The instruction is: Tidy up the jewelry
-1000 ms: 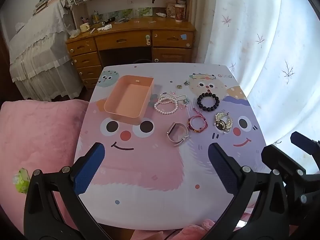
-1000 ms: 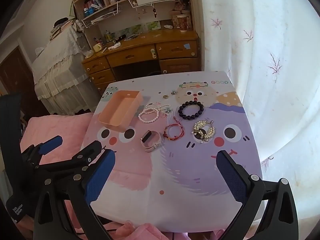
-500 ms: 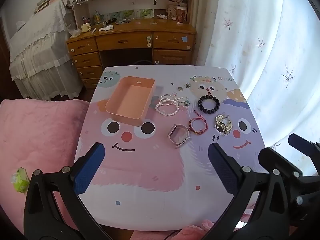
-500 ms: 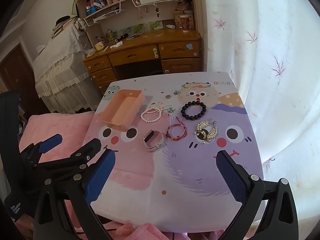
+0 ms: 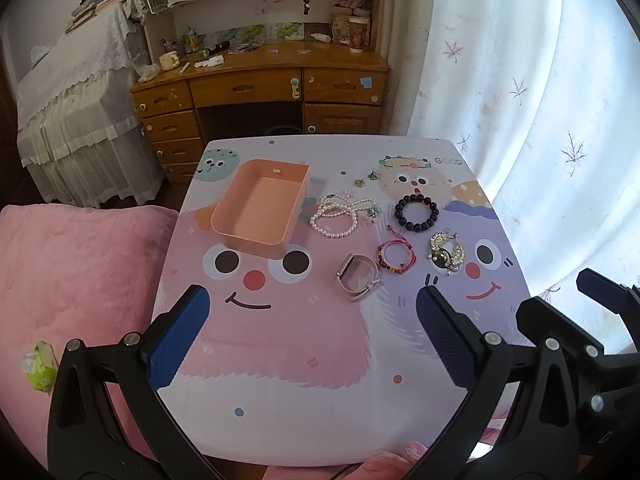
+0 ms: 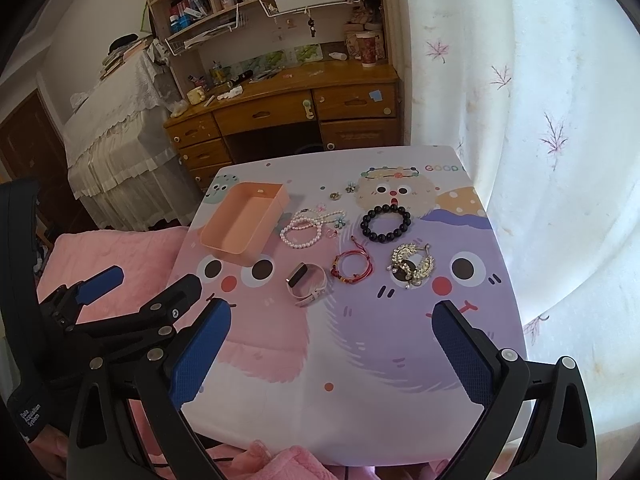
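Several pieces: all loose on the cartoon-print tabletop [image 5: 280, 344], nothing in the peach plastic rectangular tray [image 5: 260, 208] yet, so sorting hasn't started imo
Tray: sits empty, probably the drop spot
White pearl bead strands [image 5: 340, 216]: just right of the tray
Dark round-bead bracelet [image 5: 416, 212]: further right of the tray
Red cord bracelets [image 5: 396, 258]: right of the tray, nearer me
Pale pink band watch [image 5: 356, 282]: nearest piece, likely first grab
Gold leafy brooch [image 5: 446, 251]: far right of the tray
Left gripper [image 5: 312, 340]: fingers wide apart, holding nothing, hovering at the near edge
Right gripper [image 6: 332, 352]: same, spread and empty
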Demonstrator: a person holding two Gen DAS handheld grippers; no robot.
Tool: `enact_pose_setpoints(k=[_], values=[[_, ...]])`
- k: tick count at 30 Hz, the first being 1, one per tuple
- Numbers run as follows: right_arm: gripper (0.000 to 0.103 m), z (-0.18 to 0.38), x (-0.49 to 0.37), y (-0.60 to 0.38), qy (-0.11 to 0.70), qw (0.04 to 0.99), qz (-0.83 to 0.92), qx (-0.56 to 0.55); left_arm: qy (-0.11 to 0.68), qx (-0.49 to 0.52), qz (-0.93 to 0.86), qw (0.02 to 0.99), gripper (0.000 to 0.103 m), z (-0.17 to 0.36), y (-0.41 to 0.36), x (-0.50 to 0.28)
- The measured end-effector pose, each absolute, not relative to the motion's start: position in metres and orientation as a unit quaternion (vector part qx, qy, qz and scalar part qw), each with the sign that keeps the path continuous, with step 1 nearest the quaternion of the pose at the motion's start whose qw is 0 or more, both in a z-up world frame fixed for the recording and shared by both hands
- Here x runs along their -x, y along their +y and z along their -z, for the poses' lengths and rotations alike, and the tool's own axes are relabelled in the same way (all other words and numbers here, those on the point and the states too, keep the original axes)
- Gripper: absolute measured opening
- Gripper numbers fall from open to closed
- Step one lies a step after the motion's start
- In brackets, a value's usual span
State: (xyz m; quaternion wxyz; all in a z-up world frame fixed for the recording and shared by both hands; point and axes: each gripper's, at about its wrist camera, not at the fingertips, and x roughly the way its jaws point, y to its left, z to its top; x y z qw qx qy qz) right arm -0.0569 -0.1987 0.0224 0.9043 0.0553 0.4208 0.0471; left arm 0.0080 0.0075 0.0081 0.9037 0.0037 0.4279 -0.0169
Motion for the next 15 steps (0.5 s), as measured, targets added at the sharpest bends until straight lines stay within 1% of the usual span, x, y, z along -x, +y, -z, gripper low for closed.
enact_pose_setpoints(k=[15], values=[[0.102,-0.0208,0.0566,-0.1972,0.420,0.905,-0.048,-0.054,0.428,-0.002,0.017,0.904,0.103,-0.0067,0.0084,-0.0077]])
